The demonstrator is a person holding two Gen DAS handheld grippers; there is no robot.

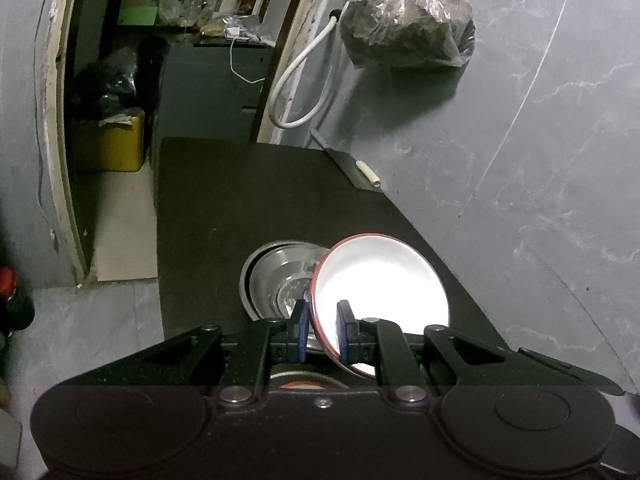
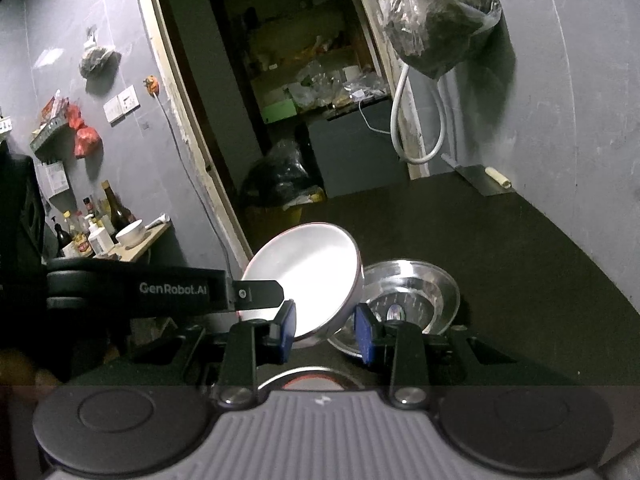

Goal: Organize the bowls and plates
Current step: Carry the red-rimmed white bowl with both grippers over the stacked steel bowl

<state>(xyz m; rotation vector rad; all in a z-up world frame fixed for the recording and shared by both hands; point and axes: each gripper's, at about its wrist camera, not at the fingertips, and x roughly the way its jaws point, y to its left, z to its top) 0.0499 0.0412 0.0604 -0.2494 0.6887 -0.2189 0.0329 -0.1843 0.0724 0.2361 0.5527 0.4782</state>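
The white bowl [image 1: 380, 280], red at the rim, is held tilted above the dark counter [image 1: 224, 200], its rim pinched between the blue pads of the left gripper [image 1: 323, 330], whose jaws are drawn nearly together on it. Just beside it, on the counter, a clear glass bowl [image 1: 276, 280] is seen, upright and empty. In the right wrist view the white bowl [image 2: 308, 276] is lifted in front of the right gripper [image 2: 326, 330], whose jaws stand partly spread and appear to close on nothing; the glass bowl [image 2: 416, 292] lies just past its right pad. The step in hand is judged to be the carrying of the white bowl toward the glass one for nesting. For the next move, the white bowl would have to be levelled, centred over the glass bowl and lowered gently before the pinch is let go, so that glass is not struck.
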